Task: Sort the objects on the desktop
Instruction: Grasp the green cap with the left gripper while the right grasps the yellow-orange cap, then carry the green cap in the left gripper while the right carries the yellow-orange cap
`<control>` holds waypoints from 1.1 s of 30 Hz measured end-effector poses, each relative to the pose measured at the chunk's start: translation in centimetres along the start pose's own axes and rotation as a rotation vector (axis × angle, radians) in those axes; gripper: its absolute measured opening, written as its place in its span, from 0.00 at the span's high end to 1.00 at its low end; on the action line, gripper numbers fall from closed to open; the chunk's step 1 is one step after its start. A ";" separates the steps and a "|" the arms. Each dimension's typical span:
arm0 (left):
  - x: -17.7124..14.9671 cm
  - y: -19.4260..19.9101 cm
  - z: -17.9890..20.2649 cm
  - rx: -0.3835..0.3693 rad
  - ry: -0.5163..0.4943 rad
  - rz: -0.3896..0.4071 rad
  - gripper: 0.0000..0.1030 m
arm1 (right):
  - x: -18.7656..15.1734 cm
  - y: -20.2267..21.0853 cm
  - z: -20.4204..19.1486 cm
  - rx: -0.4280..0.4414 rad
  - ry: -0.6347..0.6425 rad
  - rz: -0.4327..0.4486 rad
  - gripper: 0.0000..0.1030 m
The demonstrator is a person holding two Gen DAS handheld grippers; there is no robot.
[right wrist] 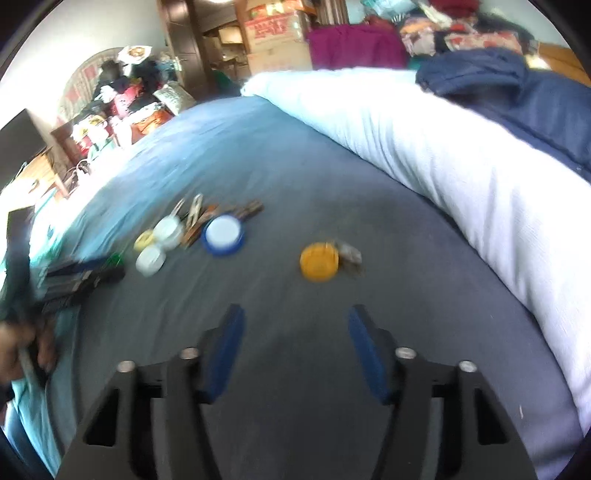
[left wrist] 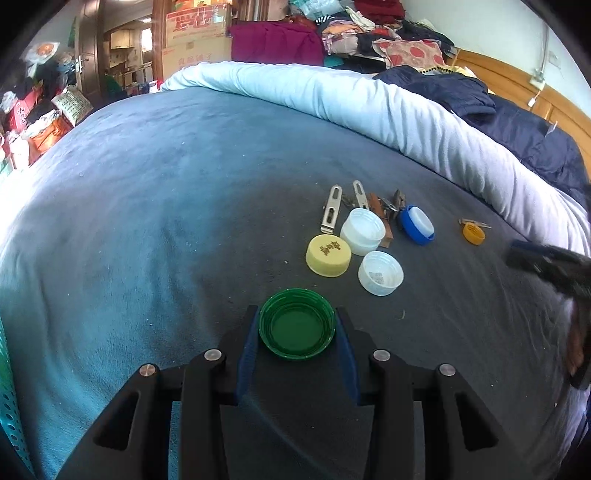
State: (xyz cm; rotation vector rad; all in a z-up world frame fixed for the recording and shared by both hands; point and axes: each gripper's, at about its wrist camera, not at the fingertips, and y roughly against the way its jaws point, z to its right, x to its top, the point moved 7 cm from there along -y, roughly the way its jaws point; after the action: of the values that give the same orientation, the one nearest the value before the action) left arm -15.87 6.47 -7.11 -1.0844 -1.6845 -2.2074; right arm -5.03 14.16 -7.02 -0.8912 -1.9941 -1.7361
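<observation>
My left gripper (left wrist: 297, 325) is shut on a green bottle cap (left wrist: 297, 328), held open side up just above the blue bed cover. Ahead lie a yellow cap (left wrist: 328, 255), two white caps (left wrist: 380, 272) (left wrist: 362, 230), a blue cap with a white inside (left wrist: 417, 223), an orange cap (left wrist: 473, 233) and several metal and wooden clips (left wrist: 334, 208). My right gripper (right wrist: 295, 321) is open and empty, a little short of the orange cap (right wrist: 318, 261), which has a small key beside it. The left gripper (right wrist: 92, 273) with the green cap (right wrist: 116, 258) shows at the left of the right wrist view.
A rolled white quilt (left wrist: 369, 103) and a dark blue jacket (left wrist: 480, 99) border the bed at the back and right. Boxes and piled clothes (left wrist: 332, 29) stand beyond. The right gripper (left wrist: 546, 262) shows at the right edge of the left wrist view.
</observation>
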 end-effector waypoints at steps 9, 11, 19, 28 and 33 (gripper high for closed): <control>0.0 -0.6 -0.1 -0.012 0.011 -0.002 0.61 | 1.3 -3.7 0.9 -0.040 -0.027 -0.047 0.57; 0.0 -0.5 -0.2 -0.019 0.017 -0.002 0.61 | 1.8 -4.3 1.1 -0.052 -0.022 -0.045 0.57; 0.3 -0.8 -0.1 -0.012 0.013 -0.004 0.61 | 1.6 -4.1 1.7 -0.074 -0.047 -0.047 0.72; 2.1 7.5 2.4 0.036 -0.016 0.137 0.61 | 1.7 7.2 -3.4 0.025 -0.013 0.099 0.72; 3.6 14.2 2.6 0.113 0.003 0.213 0.61 | 2.7 11.9 -8.0 0.086 0.043 0.161 0.72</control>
State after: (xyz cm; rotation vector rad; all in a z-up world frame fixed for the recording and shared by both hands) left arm -9.85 4.80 6.33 -1.1713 -1.5891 -1.9596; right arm -0.32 7.60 5.19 -0.9496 -1.8977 -1.5568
